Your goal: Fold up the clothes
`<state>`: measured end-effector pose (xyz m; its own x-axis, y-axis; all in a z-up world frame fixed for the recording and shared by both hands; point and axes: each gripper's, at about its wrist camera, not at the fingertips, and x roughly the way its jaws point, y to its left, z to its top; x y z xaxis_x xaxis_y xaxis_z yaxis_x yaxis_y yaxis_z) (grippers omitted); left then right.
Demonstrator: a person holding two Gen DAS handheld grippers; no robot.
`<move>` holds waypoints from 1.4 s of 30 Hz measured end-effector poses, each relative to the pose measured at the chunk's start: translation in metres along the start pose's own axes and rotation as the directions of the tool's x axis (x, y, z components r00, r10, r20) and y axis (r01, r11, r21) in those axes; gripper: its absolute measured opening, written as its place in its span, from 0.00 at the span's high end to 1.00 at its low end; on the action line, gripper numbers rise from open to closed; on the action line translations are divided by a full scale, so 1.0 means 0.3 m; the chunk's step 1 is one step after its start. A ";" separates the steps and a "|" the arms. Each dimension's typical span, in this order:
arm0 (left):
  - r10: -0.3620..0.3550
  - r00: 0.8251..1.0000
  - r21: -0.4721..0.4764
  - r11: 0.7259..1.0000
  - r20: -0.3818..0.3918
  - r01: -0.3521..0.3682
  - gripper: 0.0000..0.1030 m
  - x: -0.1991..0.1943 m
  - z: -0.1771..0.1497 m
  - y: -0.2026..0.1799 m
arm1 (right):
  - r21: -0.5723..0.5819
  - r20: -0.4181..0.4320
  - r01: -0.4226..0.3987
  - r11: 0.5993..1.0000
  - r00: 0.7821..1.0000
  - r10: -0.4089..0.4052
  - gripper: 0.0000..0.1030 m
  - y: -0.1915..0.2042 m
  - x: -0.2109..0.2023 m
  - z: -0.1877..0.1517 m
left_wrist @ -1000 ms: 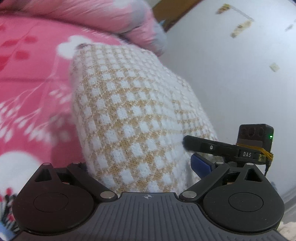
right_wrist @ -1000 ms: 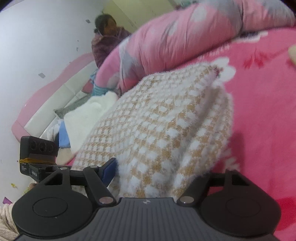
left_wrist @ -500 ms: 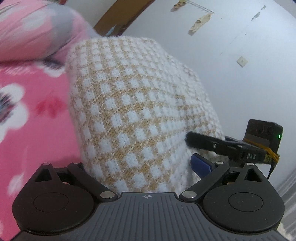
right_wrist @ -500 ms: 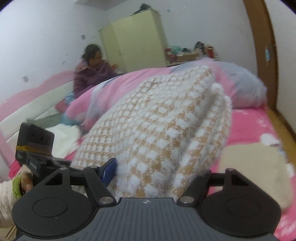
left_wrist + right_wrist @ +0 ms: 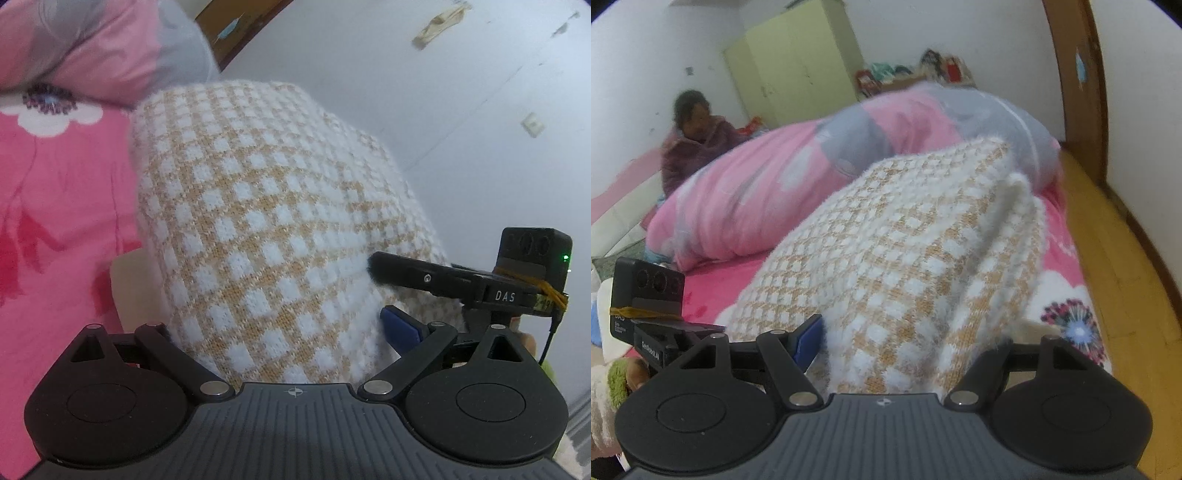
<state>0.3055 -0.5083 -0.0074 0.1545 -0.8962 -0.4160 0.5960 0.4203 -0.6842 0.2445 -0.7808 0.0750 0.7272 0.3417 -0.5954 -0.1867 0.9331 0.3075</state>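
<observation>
a bedroom with white walls: a bed (image 5: 1067, 258) under a bright pink flowered sheet, and a rolled pink and grey quilt (image 5: 798, 177) lying across it at about 11 o'clock in my right view. beyond the quilt stands a pale green wardrobe (image 5: 790, 66); a brown door frame (image 5: 1078, 74) curves up at 1 o'clock, with yellow wood floor (image 5: 1115, 258) below it at 3 o'clock. a person in a purple jacket (image 5: 690, 147) sits at 10 o'clock, by the far side of the bed.

the folded sweater (image 5: 905, 266), fluffy white with a tan check, fills the middle of both views. it is held up off the sheet between my two claws.

my right claw (image 5: 908, 354) is clamped on the sweater's near edge, its jaws standing wide around the thick bundle; a blue pad (image 5: 809, 339) presses the knit at 8 o'clock, and the other finger is buried in the fabric.

my left claw (image 5: 280, 332) grips the same sweater (image 5: 258, 229) from the other side, a blue pad (image 5: 402, 328) against it at 4 o'clock. in this view the far claw's black finger (image 5: 402, 269) touches the knit at 3 o'clock. the pink sheet (image 5: 55, 221) lies at 9 o'clock.
</observation>
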 end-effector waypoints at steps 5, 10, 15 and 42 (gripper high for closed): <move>0.016 0.999 -0.021 1.000 -0.048 -0.017 0.05 0.104 -0.006 0.048 | 0.034 -0.051 -0.006 0.999 0.999 0.008 0.28 -0.123 0.078 -0.026; 0.053 0.995 -0.040 0.998 -0.082 -0.057 0.06 0.153 -0.036 0.092 | 0.075 -0.085 -0.045 0.996 0.995 0.051 0.28 -0.216 0.160 -0.053; 0.069 0.992 -0.039 0.997 -0.106 -0.073 0.07 0.157 -0.034 0.109 | 0.140 -0.096 -0.086 0.986 0.990 0.100 0.28 -0.286 0.220 -0.092; 0.150 0.976 0.130 0.977 0.158 -0.171 0.00 0.090 0.077 0.069 | -0.033 0.249 0.218 0.975 0.947 -0.203 0.50 -0.121 0.076 -0.101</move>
<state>0.3402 -0.5271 -0.0191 0.3645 -0.8342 -0.4137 0.6583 0.5451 -0.5191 0.2479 -0.8035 0.0278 0.8912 0.1059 -0.4412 -0.0455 0.9883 0.1453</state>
